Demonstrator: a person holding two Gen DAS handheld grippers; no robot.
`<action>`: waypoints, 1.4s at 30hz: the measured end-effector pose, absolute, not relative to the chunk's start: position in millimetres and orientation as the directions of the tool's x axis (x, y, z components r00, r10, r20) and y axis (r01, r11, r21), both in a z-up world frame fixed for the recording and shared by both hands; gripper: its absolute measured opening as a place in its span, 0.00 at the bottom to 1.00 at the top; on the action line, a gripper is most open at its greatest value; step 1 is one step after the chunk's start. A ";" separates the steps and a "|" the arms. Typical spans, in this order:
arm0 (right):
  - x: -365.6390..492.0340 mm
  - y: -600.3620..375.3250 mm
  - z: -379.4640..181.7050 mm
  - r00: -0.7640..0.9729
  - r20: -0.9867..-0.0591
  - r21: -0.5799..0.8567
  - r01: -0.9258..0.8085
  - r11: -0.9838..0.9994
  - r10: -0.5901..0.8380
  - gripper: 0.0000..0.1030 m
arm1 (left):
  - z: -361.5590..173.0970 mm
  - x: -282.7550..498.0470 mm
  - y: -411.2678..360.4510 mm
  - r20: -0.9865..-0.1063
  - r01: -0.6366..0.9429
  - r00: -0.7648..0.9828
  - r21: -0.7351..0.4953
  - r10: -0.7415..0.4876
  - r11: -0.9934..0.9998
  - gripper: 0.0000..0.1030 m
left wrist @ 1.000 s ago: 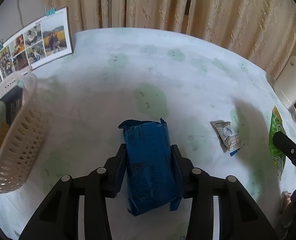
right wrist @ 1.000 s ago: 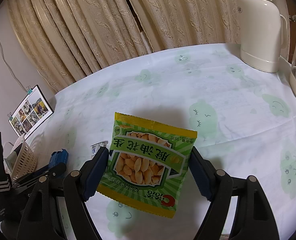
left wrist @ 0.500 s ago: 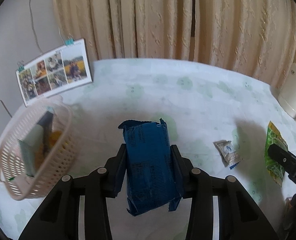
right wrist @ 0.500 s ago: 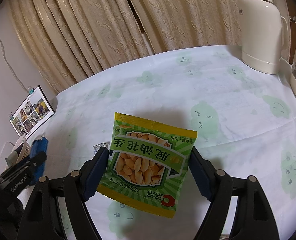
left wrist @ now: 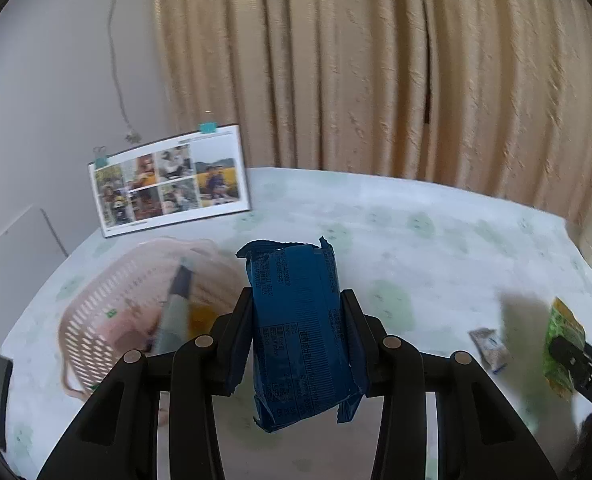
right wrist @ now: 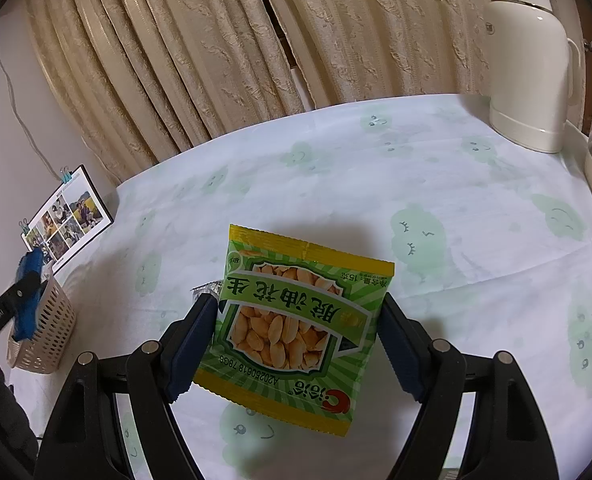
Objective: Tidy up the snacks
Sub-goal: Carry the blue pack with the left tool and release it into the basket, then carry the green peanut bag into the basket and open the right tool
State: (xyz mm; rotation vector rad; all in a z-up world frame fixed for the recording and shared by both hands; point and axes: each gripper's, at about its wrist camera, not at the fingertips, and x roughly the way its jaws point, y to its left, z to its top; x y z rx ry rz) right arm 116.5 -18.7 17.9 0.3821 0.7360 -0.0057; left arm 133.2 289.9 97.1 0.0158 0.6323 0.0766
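Left tool [left wrist: 296, 312] clamped on crinkly blue foil snack pack [left wrist: 302, 336] near pink perforated plastic basket [left wrist: 107, 320], right tool [right wrist: 300, 320] clamped on green peanut bag [right wrist: 296, 324]; risk: early release, pack landing on table [left wrist: 436, 248], or basket tipping.

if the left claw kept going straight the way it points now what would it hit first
Likely the tablecloth just beyond the blue packet that the left claw holds; the pink basket sits left of that line, though depth is unclear.

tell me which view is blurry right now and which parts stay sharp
Left wrist view: motion-smeared, the basket, the curtain and the table edge streaked, yet the blue packet in the left gripper stays crisp. Right wrist view: sharp throughout, print on the peanut packet readable; fisheye bends both.
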 end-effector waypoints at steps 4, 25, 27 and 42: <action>116.9 -16.3 16.5 0.742 -0.658 0.332 0.136 0.933 0.126 0.74 | 100.1 134.6 315.1 -0.582 -0.112 0.807 0.026 0.106 0.993 0.41; 118.2 -7.2 10.8 0.741 -0.658 0.314 0.114 0.942 0.130 0.74 | 99.4 140.8 413.1 -0.587 -0.297 0.784 -0.074 0.199 0.952 0.61; 116.7 -6.1 11.9 0.747 -0.651 0.319 0.111 0.941 0.133 0.74 | 100.5 138.8 421.9 -0.588 -0.313 0.783 -0.094 0.200 0.945 0.62; 128.4 94.0 67.0 0.772 -0.559 0.329 -0.126 0.936 0.301 0.74 | 109.5 122.1 466.3 -0.582 -0.402 0.782 -0.195 0.224 0.895 0.62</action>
